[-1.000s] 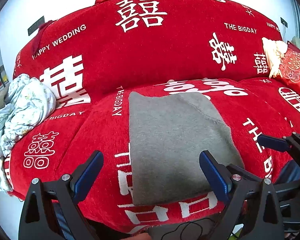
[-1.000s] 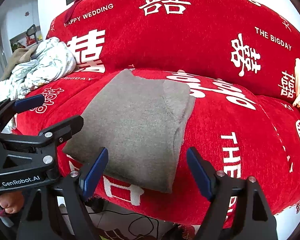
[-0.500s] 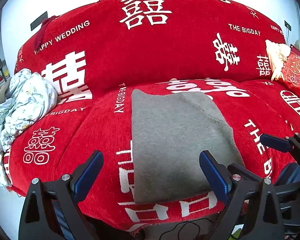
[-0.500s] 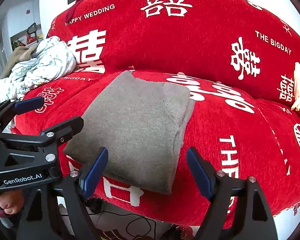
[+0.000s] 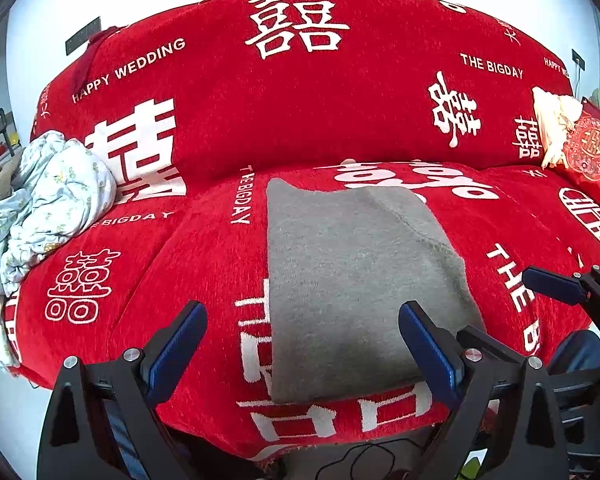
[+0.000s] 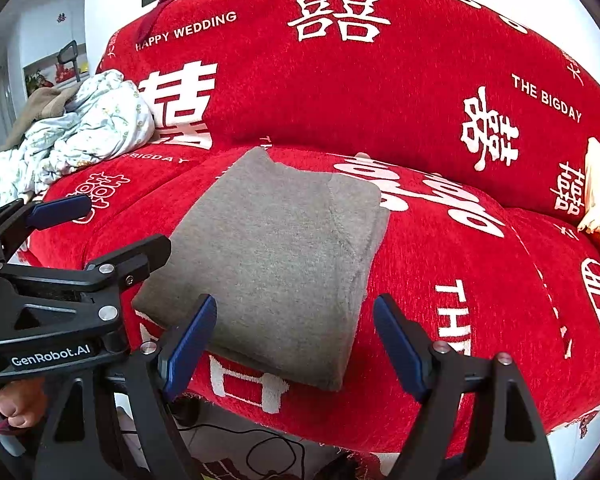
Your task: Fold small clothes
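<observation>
A grey garment [image 5: 348, 276] lies folded into a rectangle on the red sofa seat [image 5: 172, 272]; it also shows in the right wrist view [image 6: 276, 260]. My left gripper [image 5: 300, 348] is open and empty, held just before the garment's front edge. My right gripper [image 6: 296, 344] is open and empty, also in front of the garment's near edge. The left gripper shows at the left of the right wrist view [image 6: 72, 236], and the right gripper at the right of the left wrist view [image 5: 568, 284].
A crumpled pale floral cloth [image 5: 44, 216] is piled on the sofa's left end [image 6: 84, 136]. A red embroidered cushion [image 5: 592, 152] and cream cloth [image 5: 552, 124] sit at the right end. Cables [image 6: 268, 452] lie on the floor below the seat.
Both grippers have drawn back slightly from the sofa and tilted a little; the folded grey garment has not moved. Both stay open.
</observation>
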Available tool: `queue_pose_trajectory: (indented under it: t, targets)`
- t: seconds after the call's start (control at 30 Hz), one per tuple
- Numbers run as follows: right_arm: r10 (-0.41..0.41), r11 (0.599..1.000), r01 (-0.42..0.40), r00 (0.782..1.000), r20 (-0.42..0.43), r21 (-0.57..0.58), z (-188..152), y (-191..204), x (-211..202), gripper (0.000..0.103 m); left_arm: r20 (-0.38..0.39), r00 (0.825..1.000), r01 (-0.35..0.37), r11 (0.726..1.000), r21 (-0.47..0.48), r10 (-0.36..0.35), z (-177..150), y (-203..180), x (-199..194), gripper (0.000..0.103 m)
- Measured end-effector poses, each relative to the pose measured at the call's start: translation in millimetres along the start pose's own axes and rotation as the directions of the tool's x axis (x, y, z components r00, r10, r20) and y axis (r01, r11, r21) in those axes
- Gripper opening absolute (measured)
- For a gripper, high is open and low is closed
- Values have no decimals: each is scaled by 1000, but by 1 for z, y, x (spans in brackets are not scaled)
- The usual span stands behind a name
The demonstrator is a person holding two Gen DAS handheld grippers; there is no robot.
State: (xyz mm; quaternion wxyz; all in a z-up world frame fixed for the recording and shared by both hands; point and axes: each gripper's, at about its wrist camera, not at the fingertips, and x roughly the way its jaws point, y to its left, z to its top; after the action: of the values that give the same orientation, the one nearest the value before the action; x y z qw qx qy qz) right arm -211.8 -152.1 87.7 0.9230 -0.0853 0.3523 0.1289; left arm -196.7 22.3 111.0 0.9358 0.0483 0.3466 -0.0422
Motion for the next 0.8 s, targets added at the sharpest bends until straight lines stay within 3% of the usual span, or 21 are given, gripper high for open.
queue_pose_trajectory:
  t: [0.8]
  targets:
    - [-2, 1000, 2, 1000, -13, -2, -2, -1, 2, 83, 5, 1000, -19, 1000, 13, 19, -2, -2, -3, 97]
